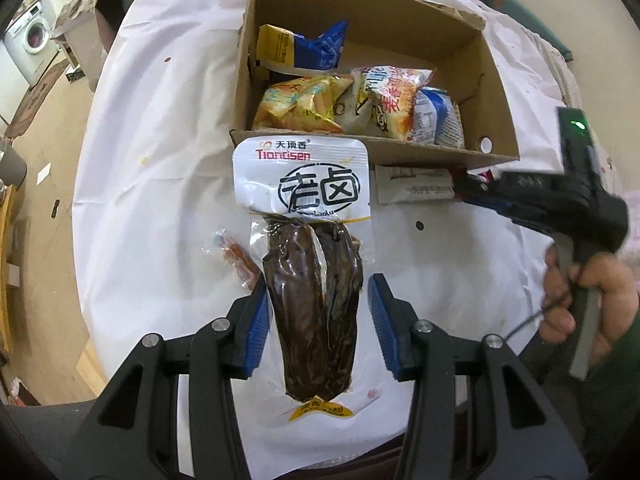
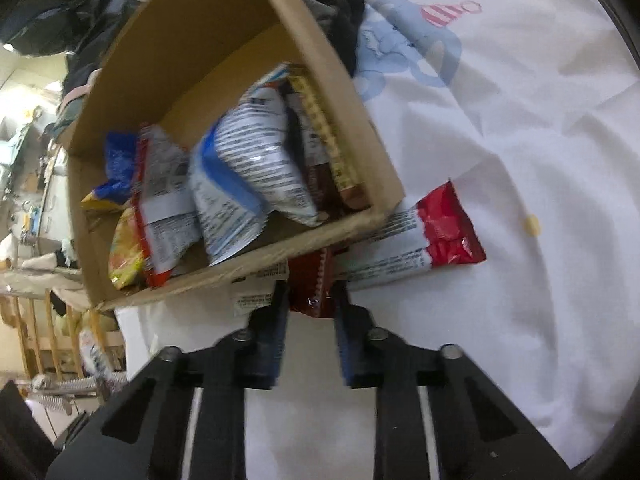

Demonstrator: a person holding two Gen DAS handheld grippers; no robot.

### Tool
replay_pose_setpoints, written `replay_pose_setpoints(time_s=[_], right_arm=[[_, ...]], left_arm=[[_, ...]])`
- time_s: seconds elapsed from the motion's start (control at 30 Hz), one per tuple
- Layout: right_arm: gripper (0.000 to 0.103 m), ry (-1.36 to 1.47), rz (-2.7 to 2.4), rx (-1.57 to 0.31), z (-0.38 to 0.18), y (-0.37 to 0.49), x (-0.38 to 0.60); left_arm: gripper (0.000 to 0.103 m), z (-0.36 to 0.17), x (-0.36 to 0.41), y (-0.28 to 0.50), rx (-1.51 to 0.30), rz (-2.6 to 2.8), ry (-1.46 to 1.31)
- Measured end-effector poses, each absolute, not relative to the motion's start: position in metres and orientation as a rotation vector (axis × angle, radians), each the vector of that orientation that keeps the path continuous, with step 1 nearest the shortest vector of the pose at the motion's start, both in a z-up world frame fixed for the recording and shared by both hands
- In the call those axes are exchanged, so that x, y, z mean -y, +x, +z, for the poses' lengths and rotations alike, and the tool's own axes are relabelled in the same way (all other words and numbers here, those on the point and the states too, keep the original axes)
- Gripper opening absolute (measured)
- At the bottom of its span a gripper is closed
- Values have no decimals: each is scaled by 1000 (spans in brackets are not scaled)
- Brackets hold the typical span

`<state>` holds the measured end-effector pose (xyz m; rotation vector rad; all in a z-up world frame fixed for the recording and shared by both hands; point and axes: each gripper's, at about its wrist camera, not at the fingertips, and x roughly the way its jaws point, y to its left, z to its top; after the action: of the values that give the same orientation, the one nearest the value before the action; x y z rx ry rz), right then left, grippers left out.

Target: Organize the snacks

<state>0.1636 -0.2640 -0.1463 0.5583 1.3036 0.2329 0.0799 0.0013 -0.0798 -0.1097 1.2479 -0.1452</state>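
Observation:
My left gripper (image 1: 318,288) is shut on a vacuum-packed dark braised snack (image 1: 308,184) with a white label, holding it above the white tablecloth (image 1: 160,160). Beyond it stands an open cardboard box (image 1: 496,92) with several snack bags inside. In the right wrist view my right gripper (image 2: 310,292) is shut on a dark red snack packet (image 2: 312,276) at the box's (image 2: 340,100) near corner. A white-and-red wrapper (image 2: 420,236) lies beside it on the cloth, partly under the box. The left wrist view shows the right gripper (image 1: 468,192) and a hand (image 1: 592,292) on its handle.
A small sausage stick in clear wrap (image 1: 236,260) lies on the cloth left of the held packet. The round table's edge curves down the left, with floor and a washing machine (image 1: 32,40) beyond. Dark clothing (image 2: 340,8) lies behind the box.

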Motion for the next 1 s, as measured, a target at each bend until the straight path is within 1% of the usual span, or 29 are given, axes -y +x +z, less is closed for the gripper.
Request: replay_pose_setpoints(time_s=[0.03,0.17,0.37,0.53,0.57,0.6,0.63,0.67,0.7,0.73,0.77,0.87,1.0], right_arm=[[7,567,247,-1303,-143,158,263],[7,635,284,-1345,-134,120,263],[7,591,319,-1478,-147,66,238],[13,524,359,-1534,-152,46,218],[15,494,355,-1544,-150,45,214],[26,452,346,-1546,-148,46,216],[47,380,334,-1542,-143,46,213],[61,294,325,-1534,-137,46,209],[79,199,338,-1515,-130,49,202],[81,126,362,-1501,-124,52,194],[81,11,397,-1481,-117,57,182],[81,-200,483,-1412,-110,67,154],[81,-344,612,-1415,-126,70,117]], left_arm=[[43,-78,-3,79,-1245,-142,-129],[43,-67,-16,81,-1199,-102,-194],[43,-62,-26,83,-1182,-76,-232],[43,-61,-32,81,-1176,-57,-242],[43,-61,-33,81,-1177,-55,-245],[43,-61,-35,82,-1178,-53,-250],[44,-61,-36,82,-1178,-50,-255],[43,-60,-37,82,-1177,-48,-261],[44,-60,-37,83,-1176,-49,-264],[44,-59,-38,83,-1175,-52,-268],[44,-58,-37,83,-1171,-56,-270],[44,-53,-36,84,-1158,-64,-266],[44,-50,-42,84,-1146,-45,-265]])
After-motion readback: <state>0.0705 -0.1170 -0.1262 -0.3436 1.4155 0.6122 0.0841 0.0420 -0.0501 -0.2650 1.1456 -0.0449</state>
